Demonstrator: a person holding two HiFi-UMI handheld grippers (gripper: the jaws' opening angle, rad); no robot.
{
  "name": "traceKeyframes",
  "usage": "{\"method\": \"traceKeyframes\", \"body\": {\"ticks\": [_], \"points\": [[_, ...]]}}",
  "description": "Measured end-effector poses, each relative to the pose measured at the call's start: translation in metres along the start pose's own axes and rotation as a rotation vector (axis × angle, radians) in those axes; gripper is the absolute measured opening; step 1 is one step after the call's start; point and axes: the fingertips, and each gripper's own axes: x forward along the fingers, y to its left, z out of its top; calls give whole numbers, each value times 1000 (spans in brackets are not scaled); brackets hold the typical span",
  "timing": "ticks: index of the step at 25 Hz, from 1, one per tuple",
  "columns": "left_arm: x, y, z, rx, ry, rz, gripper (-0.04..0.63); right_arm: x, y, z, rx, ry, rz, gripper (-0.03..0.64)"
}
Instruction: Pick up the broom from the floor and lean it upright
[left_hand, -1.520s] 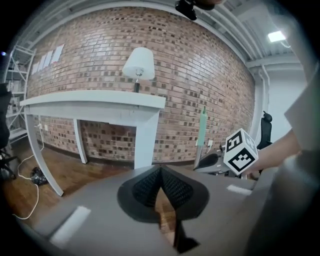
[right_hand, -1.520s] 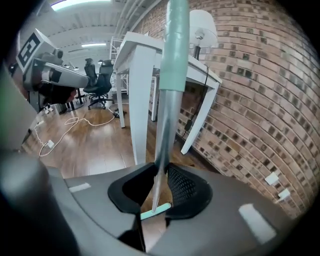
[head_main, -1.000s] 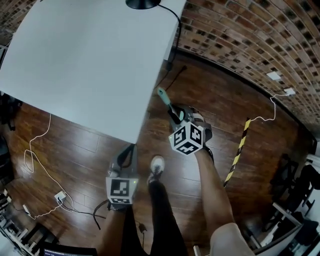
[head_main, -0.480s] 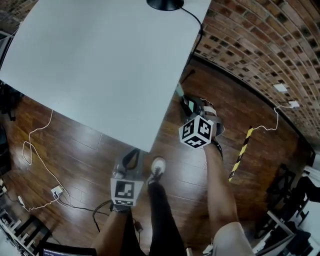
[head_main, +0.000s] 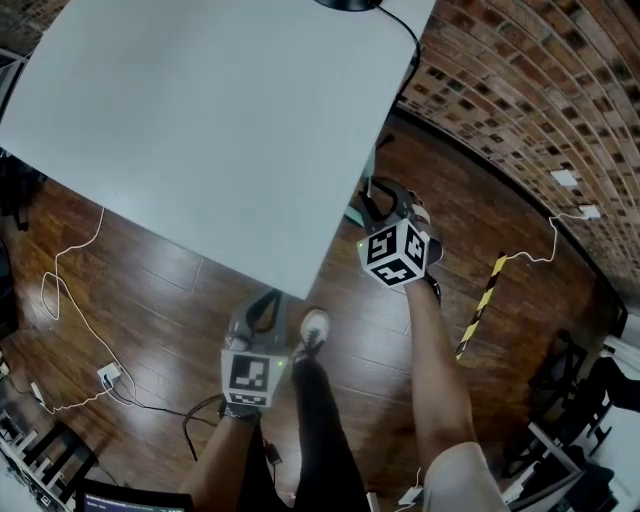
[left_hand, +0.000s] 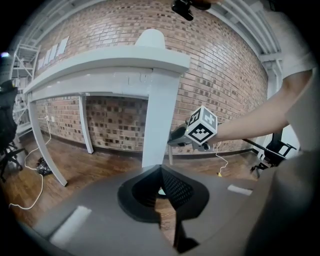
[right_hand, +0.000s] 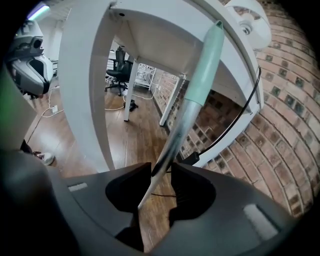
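Note:
The broom's handle (right_hand: 200, 75), bare metal with a mint-green grip at its top, stands tilted and runs up between the jaws of my right gripper (right_hand: 161, 170) to the white table's edge (right_hand: 150, 12). These jaws are opening and there is slack beside the handle. In the head view my right gripper (head_main: 382, 196) is at the table's (head_main: 200, 120) right edge, where a short mint piece of the broom (head_main: 353, 214) shows. The broom's head is hidden. My left gripper (head_main: 265, 306) hangs lower, by the table's near corner, its jaws shut on nothing (left_hand: 160, 170).
A brick wall (head_main: 520, 90) curves round behind the table. A black-and-yellow striped bar (head_main: 480, 300) lies on the wooden floor to the right. White cables (head_main: 70, 290) trail at the left. The person's shoe (head_main: 314, 328) is between the grippers. A table leg (left_hand: 160, 120) stands ahead of the left gripper.
My right gripper has carried the broom handle up to the table's edge, and the mint grip now lies against it. The left gripper has stayed put.

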Motion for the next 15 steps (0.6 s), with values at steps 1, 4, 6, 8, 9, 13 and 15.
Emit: {"method": "traceKeyframes", "body": {"ticks": [1,4,6,8,9,13,15], "points": [[0,1,0,-1,1,1,0,0,-1,0,3,1,-6,140],[0,4,-1,-1,4,2,1,0,-5,-2,20,4,-22,143],[0,6,-3,0,4,5,2,0,-6,-4,43,1,-23,147],[0,10,-3,-3,3,10,1,1,-6,-6,81,-3,-18,151],[0,11,-3,-7,2,13,0,1,-6,-6,98,-5,-17,155],[-1,12,-5,-15,3,17,0,2,-5,-5,127,-14,-14,162],[1,11,-5,-17,11,14,0,0,-4,-5,142,-18,-19,164]]}}
